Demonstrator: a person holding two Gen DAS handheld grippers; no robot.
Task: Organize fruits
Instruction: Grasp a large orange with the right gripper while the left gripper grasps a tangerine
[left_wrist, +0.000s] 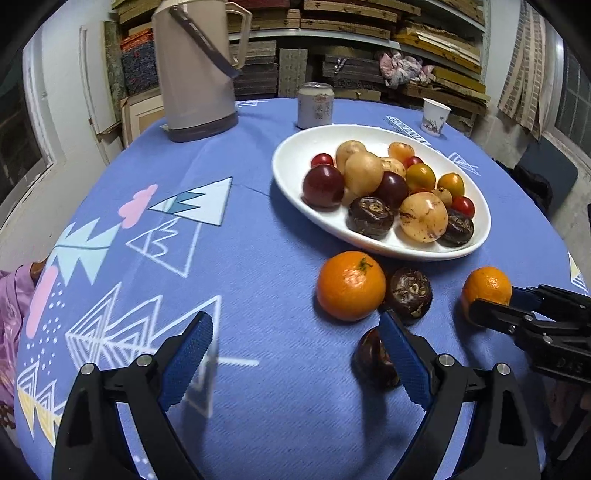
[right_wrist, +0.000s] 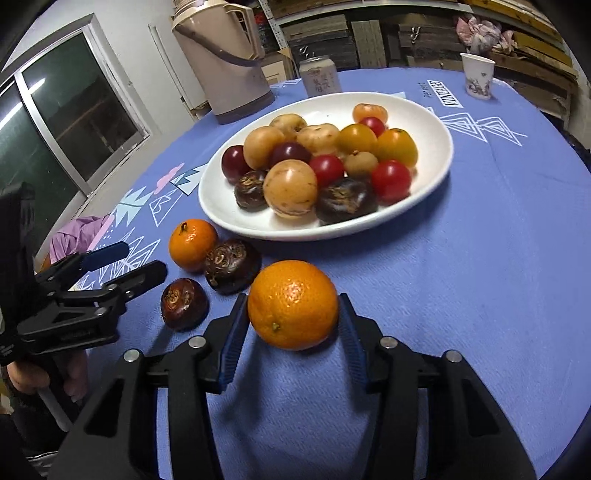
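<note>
Right wrist view: orange (right_wrist: 293, 305) on the blue tablecloth (right_wrist: 480, 258), between the right gripper (right_wrist: 293, 325) pads, jaws narrow, blue pads against its sides. Beside it, two dark chestnuts (right_wrist: 232, 265) and a small orange (right_wrist: 192, 244). White plate (right_wrist: 432, 155) of fruit behind. Left gripper (left_wrist: 295, 354) spread wide, empty.

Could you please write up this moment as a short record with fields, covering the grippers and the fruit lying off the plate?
left gripper: open, nothing between its fingers, beside a dark water chestnut
right gripper: fingers on either side of an orange; contact cannot be confirmed
plate: white, piled with mixed fruit
loose on the tablecloth: small orange, second water chestnut touching it
behind the plate: thermos, can, paper cup
</note>
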